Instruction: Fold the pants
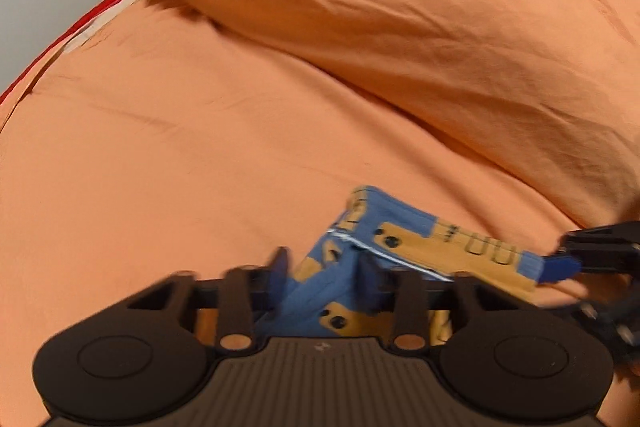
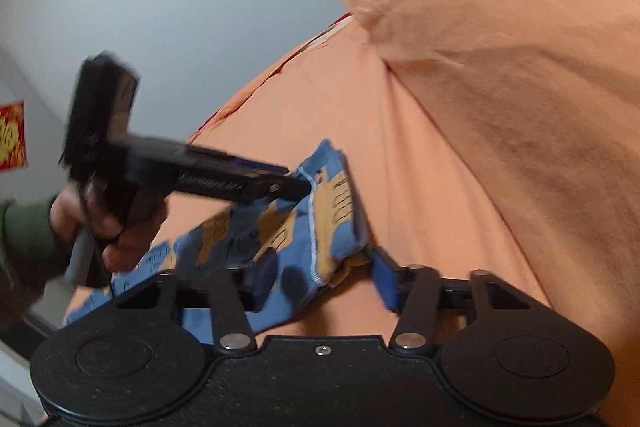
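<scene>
Your left gripper [image 1: 324, 273] clamps the blue pants [image 1: 400, 251]. Your right gripper [image 2: 320, 285] straddles their edge on the orange bedsheet [image 1: 160, 147]; its grip cannot be told.

One pair of pants [image 1: 404, 251], two claws [image 1: 324, 269] [image 2: 320, 279], one pillow [image 1: 400, 19], one bedsheet [image 1: 180, 147]

Pants [image 1: 404, 247] on bed sheet [image 1: 180, 155], w/ pillow [image 1: 400, 27] behind.

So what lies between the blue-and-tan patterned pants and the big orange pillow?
Only bare orange bedsheet lies between the pants and the pillow; the left wrist view shows it.
</scene>
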A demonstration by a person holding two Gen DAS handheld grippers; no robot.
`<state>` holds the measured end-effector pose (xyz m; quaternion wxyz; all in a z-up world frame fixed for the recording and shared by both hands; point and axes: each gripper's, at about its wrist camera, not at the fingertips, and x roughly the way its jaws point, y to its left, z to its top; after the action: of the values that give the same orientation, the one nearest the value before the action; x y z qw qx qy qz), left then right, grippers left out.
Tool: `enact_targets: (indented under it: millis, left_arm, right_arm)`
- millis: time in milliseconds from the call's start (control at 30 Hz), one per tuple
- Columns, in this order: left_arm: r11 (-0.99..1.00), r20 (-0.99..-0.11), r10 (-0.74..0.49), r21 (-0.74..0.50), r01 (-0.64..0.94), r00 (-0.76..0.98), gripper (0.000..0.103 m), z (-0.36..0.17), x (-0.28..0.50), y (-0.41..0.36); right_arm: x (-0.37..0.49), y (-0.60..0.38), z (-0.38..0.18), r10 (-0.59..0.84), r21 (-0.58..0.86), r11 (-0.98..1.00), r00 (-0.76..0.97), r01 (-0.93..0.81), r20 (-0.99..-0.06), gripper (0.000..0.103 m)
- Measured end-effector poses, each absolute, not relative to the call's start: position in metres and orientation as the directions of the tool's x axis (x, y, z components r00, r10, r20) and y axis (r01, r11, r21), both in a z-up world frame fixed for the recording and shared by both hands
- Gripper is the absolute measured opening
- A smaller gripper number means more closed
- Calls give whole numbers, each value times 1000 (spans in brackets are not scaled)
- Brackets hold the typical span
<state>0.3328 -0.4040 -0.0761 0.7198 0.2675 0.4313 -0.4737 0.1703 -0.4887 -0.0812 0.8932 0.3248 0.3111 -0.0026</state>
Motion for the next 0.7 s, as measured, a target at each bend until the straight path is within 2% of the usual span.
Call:
enact_targets:
  millis: [33, 100, 233, 300, 367, 433, 500, 533, 567, 600, 700]
  left_arm:
    - [408, -870, -450, 0, 913, 201, 16, -73, 328, -405]
    - [406, -852, -468, 27, 914, 233, 12, -65, 322, -405]
    - [441, -823, -497, 34, 897, 276, 11, -61, 320, -403]
    - [443, -838, -466, 57, 895, 284, 21, -67, 319, -406]
    - [491, -829, -452, 76, 868, 329, 62, -63, 319, -398]
    - [563, -775, -500, 46, 825, 385, 74, -47, 317, -374]
    - [634, -716, -544, -11, 773, 437, 88, -32, 310, -336]
    - [675, -690, -549, -32, 738, 472, 98, -28, 305, -316]
    - [716, -671, -542, -54, 696, 506, 101, -27, 299, -293]
    - [747, -669, -528, -73, 660, 523, 101, -30, 292, -272]
    - [831, -734, -423, -80, 550, 532, 101, -55, 274, -214]
  right_arm:
    - [169, -490, -81, 192, 587, 782, 815, 210, -546, 19]
    - [165, -487, -74, 161, 567, 798, 836, 203, -525, 13]
    - [163, -469, -54, 74, 416, 893, 853, 175, -517, 13]
    - [168, -465, -68, 76, 383, 904, 809, 191, -582, 16]
    - [164, -462, -73, 71, 364, 914, 812, 180, -579, 21]
    - [164, -454, -63, 29, 306, 935, 824, 177, -566, 32]
    - [158, -443, -50, -33, 206, 965, 860, 160, -509, 61]
    - [156, -436, -47, -57, 144, 979, 874, 144, -483, 68]
    - [156, -426, -46, -72, 84, 989, 881, 125, -467, 74]
    - [156, -415, -47, -74, 25, 995, 886, 96, -457, 75]
    - [162, -384, -59, -55, -135, 991, 882, -10, -468, 78]
